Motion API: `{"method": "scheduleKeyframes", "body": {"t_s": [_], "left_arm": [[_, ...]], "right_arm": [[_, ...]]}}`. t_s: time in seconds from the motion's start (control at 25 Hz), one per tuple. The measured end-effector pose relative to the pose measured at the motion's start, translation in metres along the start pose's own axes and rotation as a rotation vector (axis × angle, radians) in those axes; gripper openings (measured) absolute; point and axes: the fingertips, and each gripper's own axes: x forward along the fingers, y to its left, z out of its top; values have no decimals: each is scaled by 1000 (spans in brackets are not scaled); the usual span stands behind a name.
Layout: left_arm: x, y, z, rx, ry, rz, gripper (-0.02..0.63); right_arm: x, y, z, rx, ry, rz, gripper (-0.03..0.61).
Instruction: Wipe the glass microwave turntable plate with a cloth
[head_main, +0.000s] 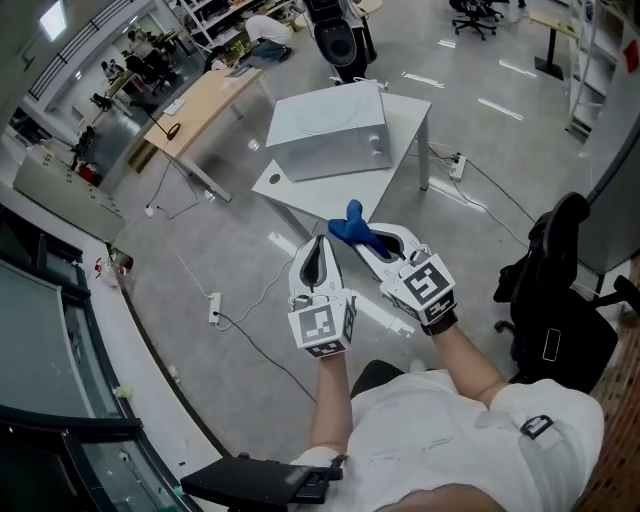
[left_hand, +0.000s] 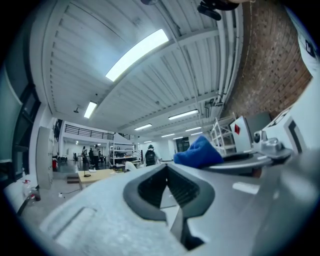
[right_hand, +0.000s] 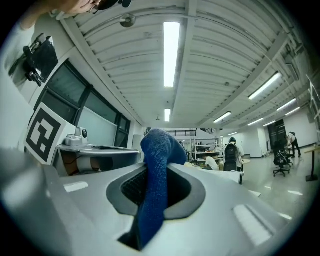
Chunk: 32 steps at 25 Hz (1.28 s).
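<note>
My right gripper (head_main: 365, 240) is shut on a blue cloth (head_main: 351, 226), which sticks out past the jaw tips. In the right gripper view the cloth (right_hand: 154, 187) hangs pinched between the closed jaws of the right gripper (right_hand: 159, 172). My left gripper (head_main: 318, 258) is held beside it, shut and empty. The left gripper view shows its jaws (left_hand: 167, 169) closed on nothing, with the cloth (left_hand: 198, 152) to the right. Both grippers are held up above the floor, short of the white microwave (head_main: 330, 130) on its white table (head_main: 408, 118). No glass plate shows.
A black office chair (head_main: 560, 290) stands at the right. A wooden desk (head_main: 205, 100) lies behind the table at the left. A power strip (head_main: 215, 306) and cables lie on the grey floor. A black device (head_main: 250, 482) sits by the person's lap.
</note>
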Motion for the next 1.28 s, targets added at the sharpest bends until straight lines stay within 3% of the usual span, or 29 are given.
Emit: {"method": "scheduleKeyframes", "body": {"t_s": [0.24, 0.44, 0.8, 1.04, 1.28], "left_arm": [[46, 32, -22, -35, 4, 23, 2], [116, 58, -33, -47, -2, -37, 2], [202, 144, -9, -51, -70, -85, 2], [239, 188, -22, -89, -60, -105, 2], [271, 202, -48, -176, -29, -140, 2]], "right_arm": [[29, -28, -17, 17, 16, -44, 57], [74, -72, -31, -12, 74, -101, 57], [177, -139, -7, -38, 23, -247, 60], [247, -140, -26, -22, 43, -234, 60], [270, -155, -51, 12, 100, -260, 58]]}}
